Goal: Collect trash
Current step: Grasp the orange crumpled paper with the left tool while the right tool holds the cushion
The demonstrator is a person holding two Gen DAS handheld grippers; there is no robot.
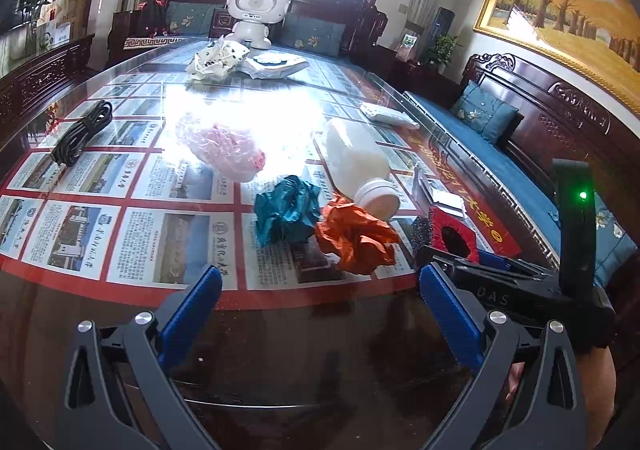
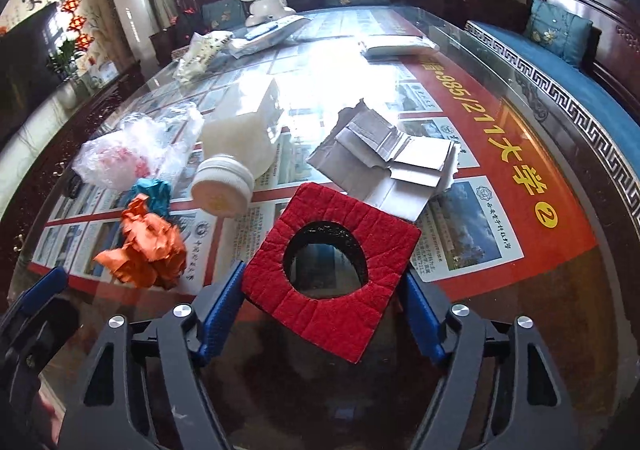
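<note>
Trash lies on a glass-topped table [image 1: 120, 302]: a crumpled orange paper [image 1: 356, 238], a crumpled teal paper [image 1: 286, 210], a white bottle [image 1: 356, 162] on its side and a pink-filled plastic bag [image 1: 224, 150]. My left gripper [image 1: 320, 282] is open and empty, just short of the orange paper. In the right wrist view a red square pad [image 2: 332, 314] with a round hole sits between the fingers of my right gripper [image 2: 322, 294]. Both blue pads touch its side edges, and the pad is tilted up. Torn grey cardboard [image 2: 384, 154] lies just beyond it.
A coiled black cable [image 1: 80, 134] lies at the left. At the far end stand a white robot toy [image 1: 256, 10], a patterned bag [image 1: 216, 58] and a white packet [image 2: 400, 46]. Dark wooden sofas with blue cushions [image 1: 488, 114] line the right side.
</note>
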